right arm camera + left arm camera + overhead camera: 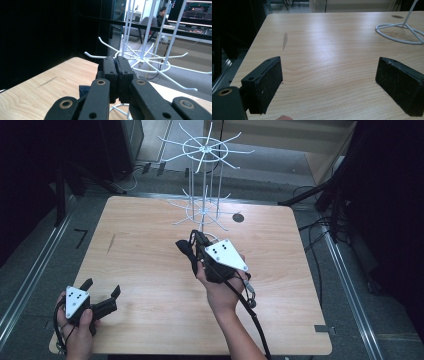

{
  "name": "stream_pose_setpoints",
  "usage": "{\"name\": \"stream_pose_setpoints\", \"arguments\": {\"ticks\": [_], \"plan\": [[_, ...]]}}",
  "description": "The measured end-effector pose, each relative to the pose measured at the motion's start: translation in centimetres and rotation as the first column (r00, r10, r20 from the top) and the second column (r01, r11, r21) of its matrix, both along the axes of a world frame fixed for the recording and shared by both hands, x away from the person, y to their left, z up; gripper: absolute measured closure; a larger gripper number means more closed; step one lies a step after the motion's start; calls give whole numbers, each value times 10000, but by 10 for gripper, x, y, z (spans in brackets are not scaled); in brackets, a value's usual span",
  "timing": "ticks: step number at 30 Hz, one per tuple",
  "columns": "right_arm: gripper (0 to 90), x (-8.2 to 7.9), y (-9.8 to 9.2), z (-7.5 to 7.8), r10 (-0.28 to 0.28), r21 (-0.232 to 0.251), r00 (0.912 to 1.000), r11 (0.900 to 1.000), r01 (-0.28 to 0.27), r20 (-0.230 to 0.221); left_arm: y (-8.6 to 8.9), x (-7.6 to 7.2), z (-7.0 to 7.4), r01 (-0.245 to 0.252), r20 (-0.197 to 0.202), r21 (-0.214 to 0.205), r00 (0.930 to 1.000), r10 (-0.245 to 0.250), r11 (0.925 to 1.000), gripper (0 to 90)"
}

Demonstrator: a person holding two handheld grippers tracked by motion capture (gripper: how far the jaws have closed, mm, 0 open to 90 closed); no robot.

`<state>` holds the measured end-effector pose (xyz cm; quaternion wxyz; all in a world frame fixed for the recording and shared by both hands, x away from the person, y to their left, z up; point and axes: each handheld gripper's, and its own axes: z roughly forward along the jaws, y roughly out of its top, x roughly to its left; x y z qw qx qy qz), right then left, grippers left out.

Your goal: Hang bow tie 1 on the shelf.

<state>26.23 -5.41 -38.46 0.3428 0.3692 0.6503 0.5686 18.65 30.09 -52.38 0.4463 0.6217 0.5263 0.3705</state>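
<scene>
High view shows our right gripper [192,242], jaws pressed together on a dark strap-like piece [184,251], just before the white wire hook rack [204,180]; we judge the strap soft, light, best pinched mid-length; left gripper [104,290] gapes empty.

white wire hook rack [204,180] stands upright, seemingly at the table's far edge.

A pale wooden table [150,250] carries a white wire rack [202,215] standing near its far edge.
</scene>
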Motion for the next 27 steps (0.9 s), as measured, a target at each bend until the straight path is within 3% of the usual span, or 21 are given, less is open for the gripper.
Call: {"name": "stream_pose_setpoints", "arguments": {"ticks": [15, 19, 27], "plan": [[895, 19, -7, -1, 27, 99, 9991, 9999, -22, -421, 0, 0, 0, 7, -3, -2, 10000, -7, 10000, 81], [894, 26, -11, -7, 35, 230, 9970, 9997, -17, -769, 0, 0, 0, 13, -8, 23, 10000, -13, 10000, 81], [894, 33, -12, -13, -85, 203, 9950, 9997, 106, -992, 0, 0, 0, 5, -4, -1, 10000, -5, 10000, 81]]}}
